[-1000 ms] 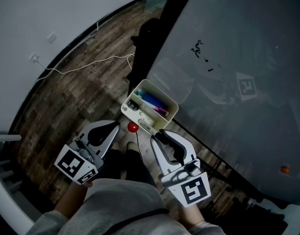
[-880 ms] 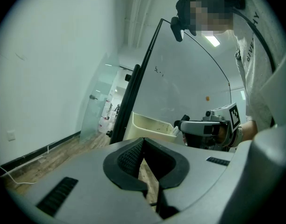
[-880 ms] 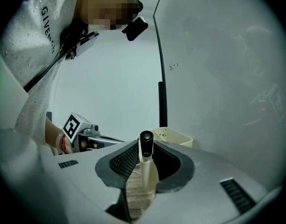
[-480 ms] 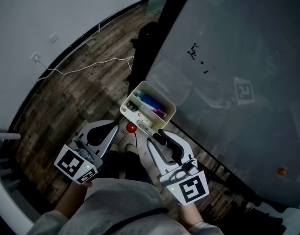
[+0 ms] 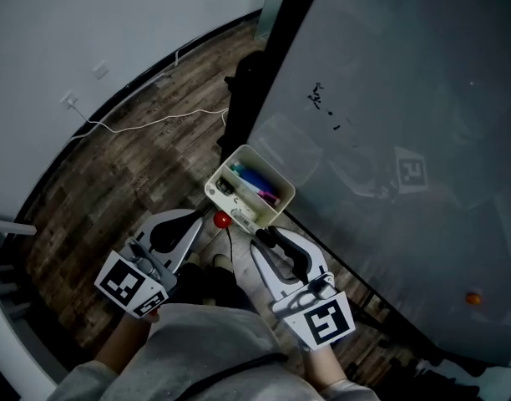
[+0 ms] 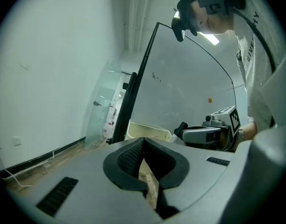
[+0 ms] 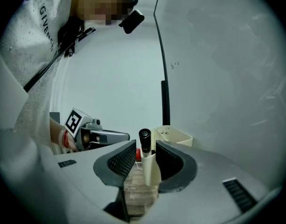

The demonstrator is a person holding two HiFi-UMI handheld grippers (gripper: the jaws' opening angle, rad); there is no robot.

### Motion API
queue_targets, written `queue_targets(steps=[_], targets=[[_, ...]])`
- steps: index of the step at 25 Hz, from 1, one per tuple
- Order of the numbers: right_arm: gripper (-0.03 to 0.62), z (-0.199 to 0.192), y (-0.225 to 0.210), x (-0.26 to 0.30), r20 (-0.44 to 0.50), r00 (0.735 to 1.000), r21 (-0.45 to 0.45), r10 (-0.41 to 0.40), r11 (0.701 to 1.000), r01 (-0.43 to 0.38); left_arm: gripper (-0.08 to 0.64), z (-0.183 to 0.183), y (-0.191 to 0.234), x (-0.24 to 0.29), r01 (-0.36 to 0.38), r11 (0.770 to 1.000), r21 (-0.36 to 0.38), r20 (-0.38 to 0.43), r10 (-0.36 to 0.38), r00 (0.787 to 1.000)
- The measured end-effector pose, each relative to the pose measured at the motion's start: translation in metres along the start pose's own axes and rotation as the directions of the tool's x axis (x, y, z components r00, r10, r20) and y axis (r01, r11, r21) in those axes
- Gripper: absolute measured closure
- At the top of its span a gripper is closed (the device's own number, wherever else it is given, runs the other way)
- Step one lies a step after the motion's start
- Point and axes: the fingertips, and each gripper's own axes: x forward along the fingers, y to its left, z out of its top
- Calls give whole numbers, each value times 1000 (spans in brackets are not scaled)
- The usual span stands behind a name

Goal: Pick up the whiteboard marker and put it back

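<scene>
Nearest you, your left gripper rests with its jaws together, nothing between them. Your right gripper has just been opening its jaws, which stand apart either side of the whiteboard marker. The marker stands upright, black cap up, in a cream holder on the near side of the cream tray, against the whiteboard.

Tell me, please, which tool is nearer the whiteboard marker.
Right. The right tool has just been opening its jaws with the marker between them; the left tool sits apart, to its left.
</scene>
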Motion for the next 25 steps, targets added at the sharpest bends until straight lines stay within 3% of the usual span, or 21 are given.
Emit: queue_targets(steps=[15, 25], targets=[[472, -3, -2, -11, 1, 996, -8, 84, 996, -84, 545, 5, -15, -3, -89, 996, 11, 57, 88, 994], [555, -6, 0, -18, 1, 988, 9, 153, 988, -153, 545, 1, -23, -1, -124, 992, 2, 74, 123, 990]])
